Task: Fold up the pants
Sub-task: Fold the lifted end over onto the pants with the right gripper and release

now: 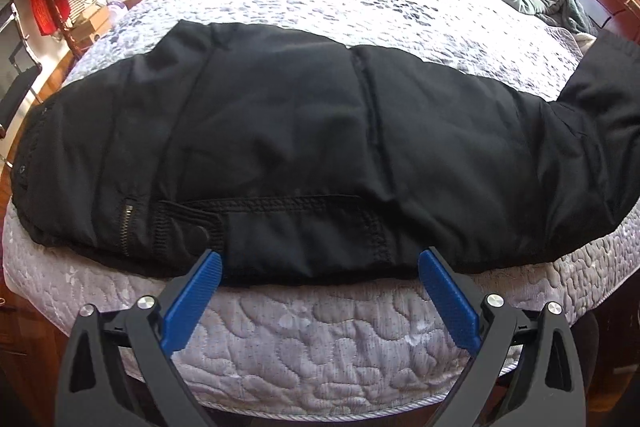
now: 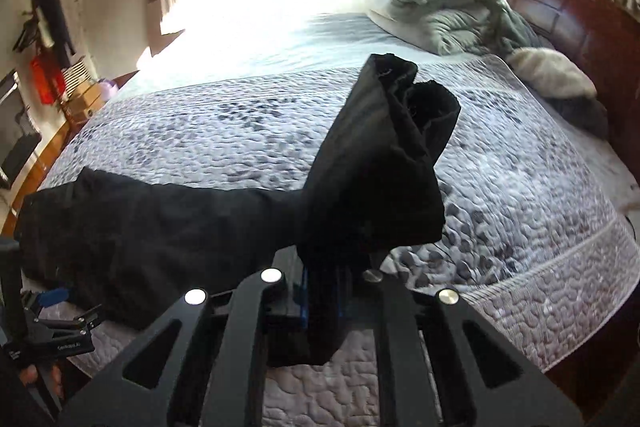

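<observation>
Right wrist: right hand-held gripper (image 2: 320,301) clamps pants (image 2: 376,163) leg ends, lifted.

Pants (image 2: 372,163) hide right gripper (image 2: 324,291) jaws; window blown out.

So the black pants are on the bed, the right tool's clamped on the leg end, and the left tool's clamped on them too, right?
Not quite: the left tool is open, its fingers apart at the edge of the pants, as the left wrist view shows. The rest holds.
</observation>
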Available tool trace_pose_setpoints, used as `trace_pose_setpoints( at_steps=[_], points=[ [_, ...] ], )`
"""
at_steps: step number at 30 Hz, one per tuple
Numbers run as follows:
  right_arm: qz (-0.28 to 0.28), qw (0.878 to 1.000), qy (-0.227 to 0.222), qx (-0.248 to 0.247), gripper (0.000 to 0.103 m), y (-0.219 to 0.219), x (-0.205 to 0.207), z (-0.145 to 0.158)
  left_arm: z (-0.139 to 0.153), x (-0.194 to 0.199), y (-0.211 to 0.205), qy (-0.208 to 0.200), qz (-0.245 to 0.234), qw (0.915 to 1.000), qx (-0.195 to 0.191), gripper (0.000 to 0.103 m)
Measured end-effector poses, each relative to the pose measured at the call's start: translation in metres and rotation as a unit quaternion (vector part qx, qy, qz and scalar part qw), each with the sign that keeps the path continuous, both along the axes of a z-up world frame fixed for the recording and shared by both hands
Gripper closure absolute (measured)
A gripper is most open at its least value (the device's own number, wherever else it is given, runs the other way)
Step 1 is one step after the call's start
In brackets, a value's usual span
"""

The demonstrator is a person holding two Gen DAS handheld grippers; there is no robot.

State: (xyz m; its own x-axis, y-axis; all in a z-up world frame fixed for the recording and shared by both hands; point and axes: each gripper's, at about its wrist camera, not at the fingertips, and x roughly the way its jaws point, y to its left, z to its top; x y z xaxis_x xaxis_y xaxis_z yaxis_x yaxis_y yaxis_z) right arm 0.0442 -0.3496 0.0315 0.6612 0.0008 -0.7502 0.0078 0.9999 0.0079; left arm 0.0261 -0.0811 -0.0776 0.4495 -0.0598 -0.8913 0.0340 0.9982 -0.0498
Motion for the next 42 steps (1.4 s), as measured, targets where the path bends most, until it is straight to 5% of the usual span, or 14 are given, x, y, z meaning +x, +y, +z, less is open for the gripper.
trace_pose_setpoints(
  at_steps=[6, 16, 19, 20, 21, 24, 28, 34, 37, 39, 42],
  points=[
    [0.126, 0.991, 0.01, -0.046, 0.094, 0.109, 0.027, -0.009, 0.009, -0.008, 0.046, -0.012, 0.046, 0.9989, 0.004, 0.004],
    [0.222, 0.965, 0.094, -0.102, 0.091, 0.206, 0.025, -0.082, 0.005, -0.015, 0.106, -0.005, 0.103, 0.9945, -0.02, 0.004],
    [0.243, 0.957, 0.126, -0.101, 0.067, 0.215, 0.023, -0.101, 0.007, -0.012, 0.107, -0.011, 0.088, 0.996, -0.005, 0.004],
    [0.256, 0.952, 0.139, -0.091, 0.048, 0.217, 0.021, -0.106, 0.008, -0.011, 0.106, -0.012, 0.084, 0.9964, 0.0, 0.004],
    [0.264, 0.951, 0.143, -0.078, 0.041, 0.218, 0.018, -0.107, 0.009, -0.009, 0.107, -0.014, 0.08, 0.9967, 0.006, 0.004],
    [0.272, 0.95, 0.148, -0.039, 0.037, 0.215, 0.011, -0.097, 0.009, -0.004, 0.108, -0.016, 0.075, 0.997, 0.011, 0.004],
    [0.248, 0.957, 0.14, 0.045, 0.038, 0.196, 0.007, -0.071, 0.008, -0.006, 0.118, -0.016, 0.082, 0.9965, 0.009, 0.004],
    [0.241, 0.96, 0.139, -0.022, 0.042, 0.217, 0.016, -0.081, 0.003, -0.007, 0.125, -0.007, 0.087, 0.9962, -0.007, 0.004],
    [0.229, 0.964, 0.137, -0.004, 0.051, 0.217, 0.026, -0.088, 0.003, -0.008, 0.126, -0.01, 0.084, 0.9964, -0.004, 0.004],
    [0.232, 0.962, 0.142, 0.001, 0.074, 0.218, 0.03, -0.091, 0.002, -0.009, 0.127, -0.011, 0.083, 0.9965, -0.002, 0.004],
    [0.259, 0.955, 0.145, 0.004, 0.089, 0.223, 0.029, -0.088, 0.0, -0.008, 0.13, -0.008, 0.085, 0.9964, -0.004, 0.004]
  ],
)
